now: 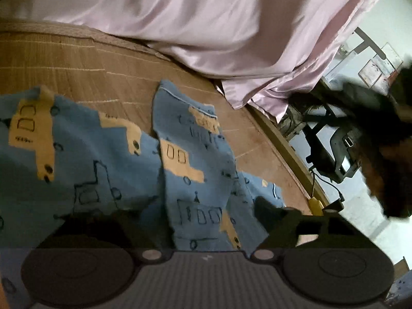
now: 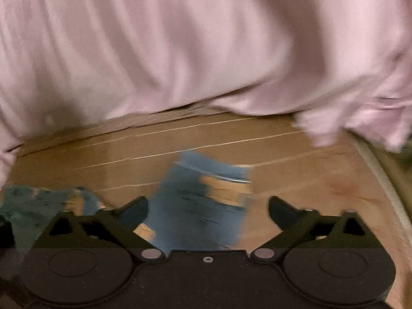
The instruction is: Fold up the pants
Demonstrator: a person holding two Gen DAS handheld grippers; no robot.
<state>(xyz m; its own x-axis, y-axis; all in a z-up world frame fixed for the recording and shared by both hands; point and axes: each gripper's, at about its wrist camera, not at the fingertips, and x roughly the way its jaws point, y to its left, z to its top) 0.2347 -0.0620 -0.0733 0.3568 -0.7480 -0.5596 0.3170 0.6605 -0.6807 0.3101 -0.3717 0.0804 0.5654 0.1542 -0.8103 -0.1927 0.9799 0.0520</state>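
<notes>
Blue pants (image 1: 108,159) printed with tan vehicles lie rumpled on a brown woven mat (image 1: 77,64). My left gripper (image 1: 185,213) is low over them and open. A raised fold of one leg (image 1: 190,170) runs between its fingers; the right fingertip (image 1: 270,206) shows and the left one is dark against the cloth. In the blurred right wrist view, my right gripper (image 2: 208,206) is open too, with a leg end and its piped cuff (image 2: 206,180) lying flat between the spread fingers. More of the pants (image 2: 38,200) is bunched at the left.
A pink satin sheet (image 1: 206,25) is heaped along the far side of the mat (image 2: 309,193). The wooden bed edge (image 1: 291,152) runs down the right, with black equipment and cables (image 1: 329,141) on the floor beyond. A dark blurry shape (image 1: 386,154) fills the right edge.
</notes>
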